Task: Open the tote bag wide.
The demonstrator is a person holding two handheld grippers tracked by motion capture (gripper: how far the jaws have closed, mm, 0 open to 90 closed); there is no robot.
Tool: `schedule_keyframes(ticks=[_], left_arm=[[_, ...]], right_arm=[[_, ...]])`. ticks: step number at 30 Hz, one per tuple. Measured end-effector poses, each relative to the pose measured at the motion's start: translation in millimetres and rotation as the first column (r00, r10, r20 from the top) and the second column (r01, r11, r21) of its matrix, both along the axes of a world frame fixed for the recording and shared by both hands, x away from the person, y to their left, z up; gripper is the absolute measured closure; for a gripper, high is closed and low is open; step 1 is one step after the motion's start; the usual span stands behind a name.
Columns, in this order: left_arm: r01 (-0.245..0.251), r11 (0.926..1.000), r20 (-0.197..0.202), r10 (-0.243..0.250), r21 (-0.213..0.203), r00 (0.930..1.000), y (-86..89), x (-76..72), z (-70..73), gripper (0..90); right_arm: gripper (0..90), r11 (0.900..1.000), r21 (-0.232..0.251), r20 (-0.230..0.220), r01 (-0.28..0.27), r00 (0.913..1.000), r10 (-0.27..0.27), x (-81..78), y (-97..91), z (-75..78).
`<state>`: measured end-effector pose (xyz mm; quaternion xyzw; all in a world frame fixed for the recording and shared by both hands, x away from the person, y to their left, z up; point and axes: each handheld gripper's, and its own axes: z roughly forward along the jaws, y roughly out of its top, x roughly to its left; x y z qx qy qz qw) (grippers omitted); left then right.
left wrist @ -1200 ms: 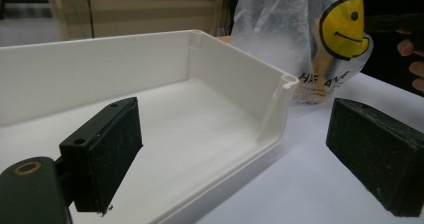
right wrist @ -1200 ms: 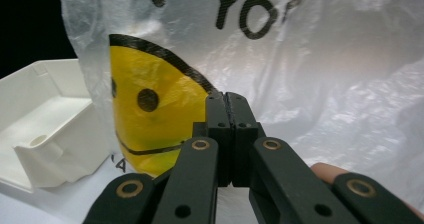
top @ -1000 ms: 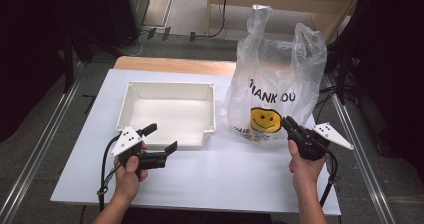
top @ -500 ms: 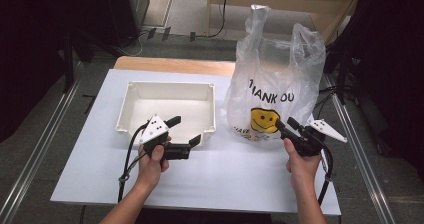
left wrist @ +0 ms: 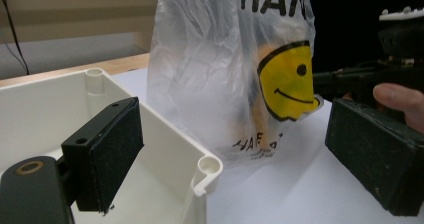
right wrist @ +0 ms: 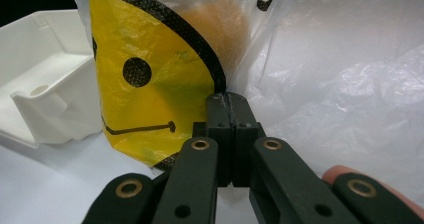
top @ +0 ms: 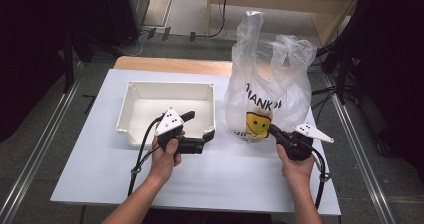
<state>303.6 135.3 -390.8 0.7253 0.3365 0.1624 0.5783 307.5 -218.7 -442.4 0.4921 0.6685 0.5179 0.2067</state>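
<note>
Pinching the plastic bag [top: 267,101] low on its front is the step in hand, and it is done well if only a thin fold of film is taken, just beside the yellow smiley face [right wrist: 150,91], with the pull kept gentle so the film is not torn. The bag stands upright on the white surface [top: 235,176], at about 3 o'clock from the white tray [top: 125,119], touching or almost touching the tray's near corner. Something orange [right wrist: 220,26] is seen dimly through the film; what it is cannot be told.

The right hand-held gripper [right wrist: 231,106] is pressed together at the bag's lower front, its jaws having just been closing; a fold of film appears to be clamped between the tips, though how much is caught cannot be made out. In the high view it [top: 274,131] is pointed toward 10 o'clock into the bag's base.

The left hand-held gripper [top: 201,128] is held wide apart, one jaw over the tray's inside, the other out over the surface, with nothing between them. It is aimed toward 3 o'clock at the bag. A second hold on the film, taken apart from the first, is judged the sensible follow-up.
</note>
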Motion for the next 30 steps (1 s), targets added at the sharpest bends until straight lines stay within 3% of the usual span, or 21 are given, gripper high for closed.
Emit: schedule_keyframes(ticks=[2,9,22,23,25,26,27,30], left_arm=[[0.000,1.0000,0.005,0.000,0.001,1.0000,-6.5,3.6,4.1,8.8],[0.000,1.0000,0.013,0.000,0.006,0.9999,-21.8,11.1,11.7,8.9],[-0.019,0.9998,0.046,0.019,0.005,0.9988,-56.9,38.2,47.9,10.1],[-0.023,0.9997,0.047,0.023,0.004,0.9986,-59.7,39.8,49.4,16.1],[-0.028,0.9994,0.045,0.027,0.021,0.9986,-67.3,44.4,52.4,19.3],[-0.025,0.9996,0.041,0.024,0.015,0.9989,-69.9,45.9,52.9,34.8],[-0.018,0.9997,0.041,0.017,0.014,0.9990,-71.5,46.5,53.2,34.8],[-0.002,0.9999,0.034,0.002,0.016,0.9994,-74.6,46.6,52.0,68.5]], right_arm=[[90.0,0.9996,-0.025,-0.004,-0.013,0.9999,0.013,-1.7,3.6,-2.6],[90.0,0.9991,-0.038,-0.002,-0.019,0.9998,0.018,-4.9,6.8,-7.5],[90.0,0.9956,-0.077,0.019,-0.054,0.9983,0.055,-8.7,11.4,-11.6],[90.0,0.9956,-0.076,0.018,-0.054,0.9983,0.056,-9.1,12.2,-11.6],[90.0,0.9949,-0.084,0.022,-0.057,0.9980,0.059,-9.4,12.5,-11.6],[90.0,0.9947,-0.085,0.025,-0.059,0.9978,0.061,-9.9,12.4,-11.5],[90.0,0.9947,-0.085,0.025,-0.059,0.9978,0.061,-9.9,12.4,-11.5],[90.0,0.9944,-0.091,0.040,-0.053,0.9976,0.057,-11.2,11.5,-10.8]])
